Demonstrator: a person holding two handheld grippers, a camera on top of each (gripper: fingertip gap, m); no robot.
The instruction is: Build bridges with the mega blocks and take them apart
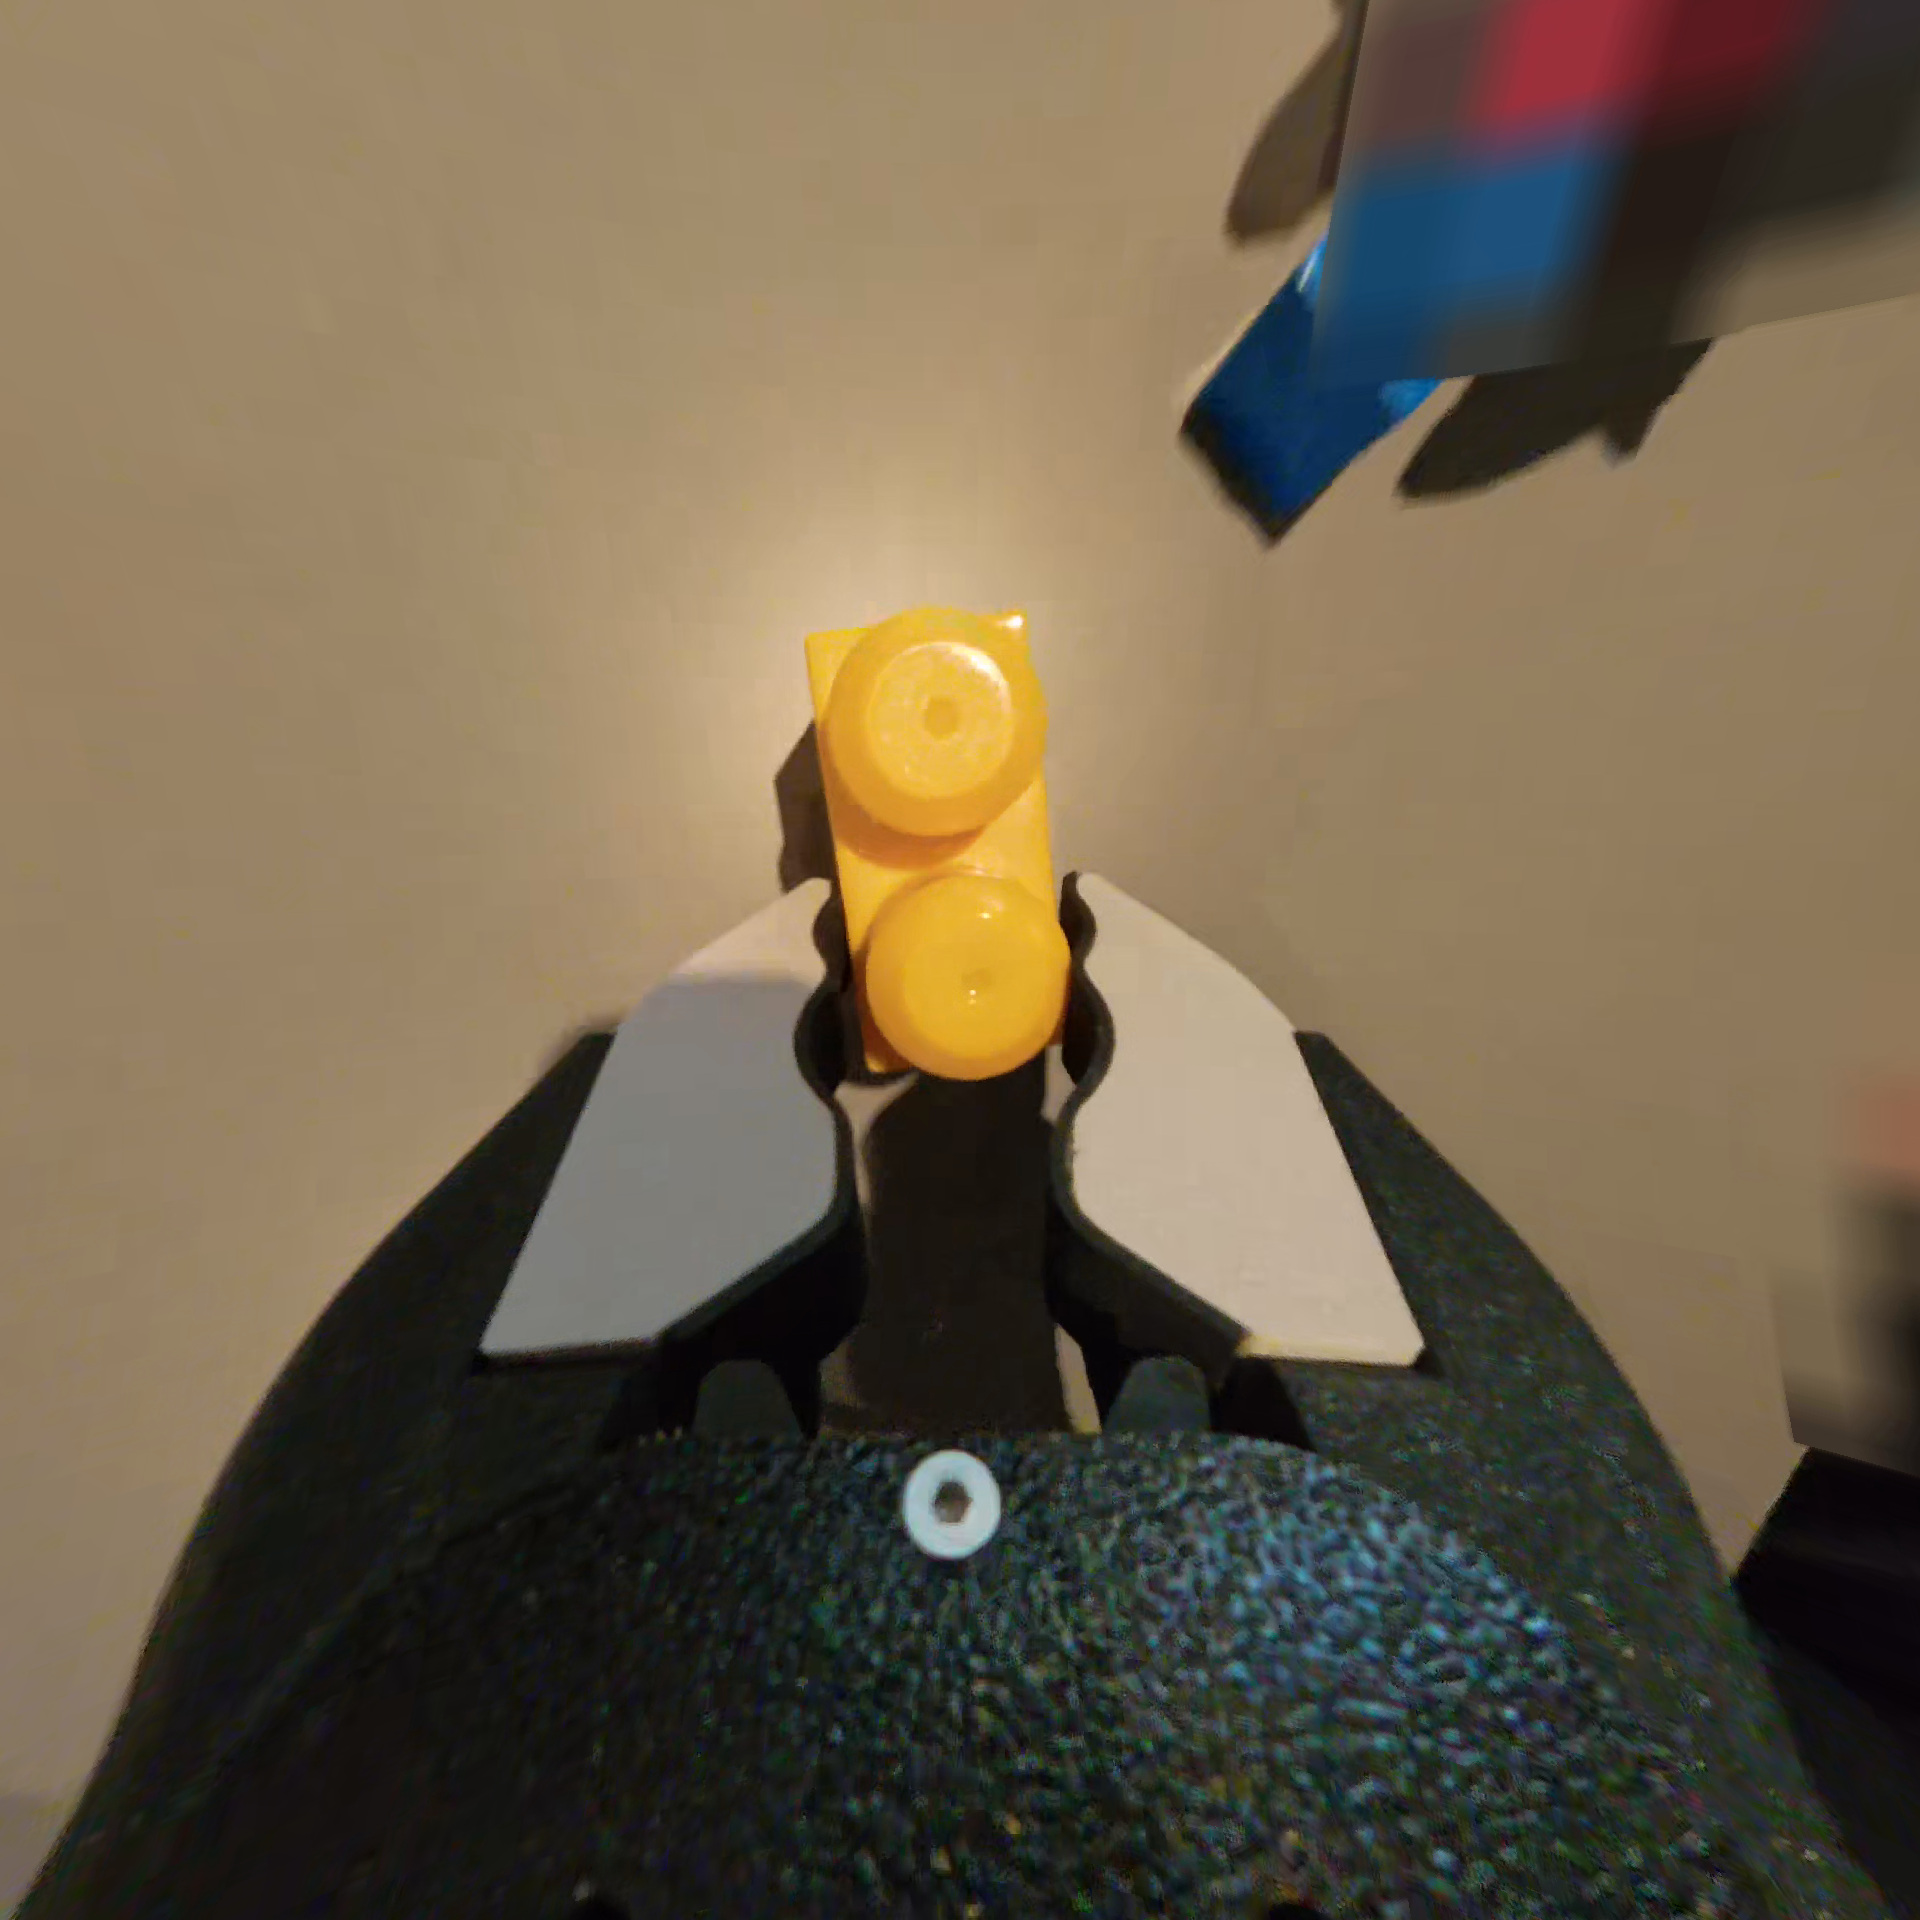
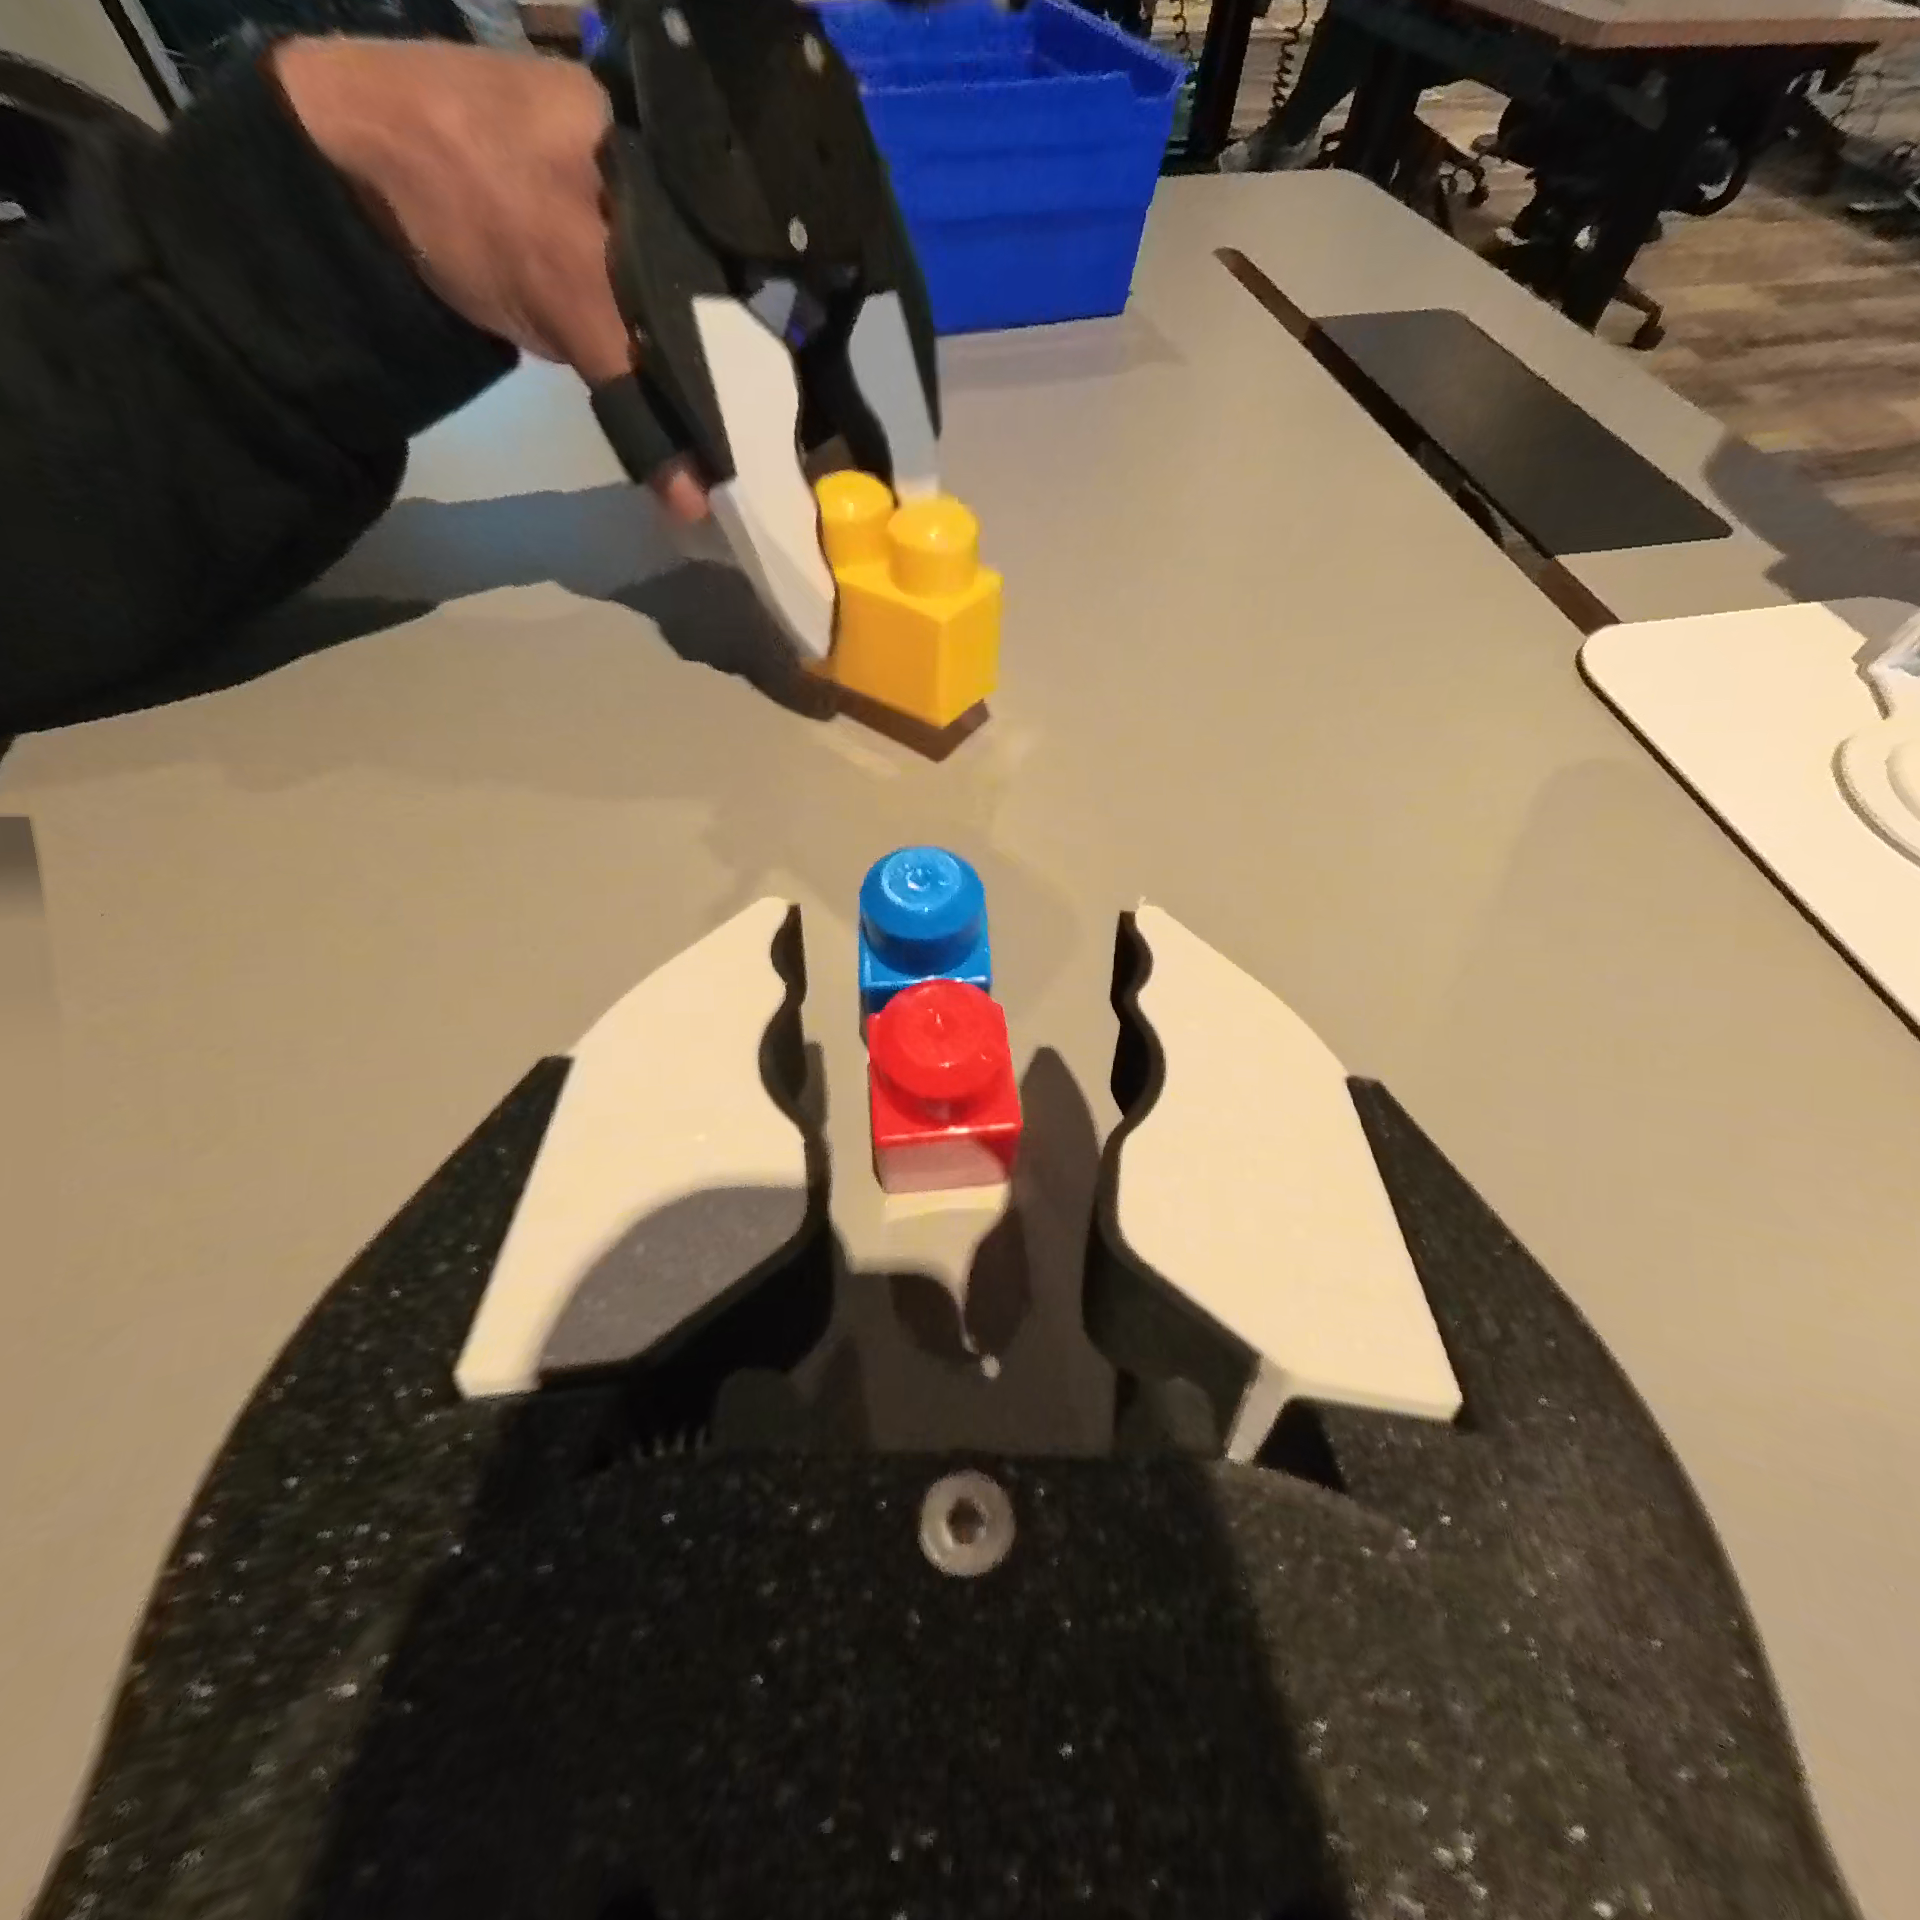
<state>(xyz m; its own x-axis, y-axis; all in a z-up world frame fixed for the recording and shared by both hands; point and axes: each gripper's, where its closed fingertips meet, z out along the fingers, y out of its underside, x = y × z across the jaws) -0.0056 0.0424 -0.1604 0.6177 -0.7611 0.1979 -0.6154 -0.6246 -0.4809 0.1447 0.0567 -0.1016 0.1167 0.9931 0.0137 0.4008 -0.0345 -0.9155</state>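
Handling: yellow block (image 1: 940, 831) judged light, stiff, slick; best taken by its flat sides.
Left gripper (image 1: 956, 935): pinched on yellow block.
Right gripper (image 2: 961, 987): spread, red block (image 2: 943, 1091) and blue block (image 2: 923, 925) between its fingers, untouched.

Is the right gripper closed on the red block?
No: the right gripper stands open, its fingers clear of the red block on both sides.

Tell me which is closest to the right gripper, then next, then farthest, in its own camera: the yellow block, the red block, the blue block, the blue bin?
1. Red block, between the right gripper's fingers.
2. Blue block, just beyond the red.
3. Yellow block, farther ahead, in the left gripper.
4. Blue bin, at the table's far end.
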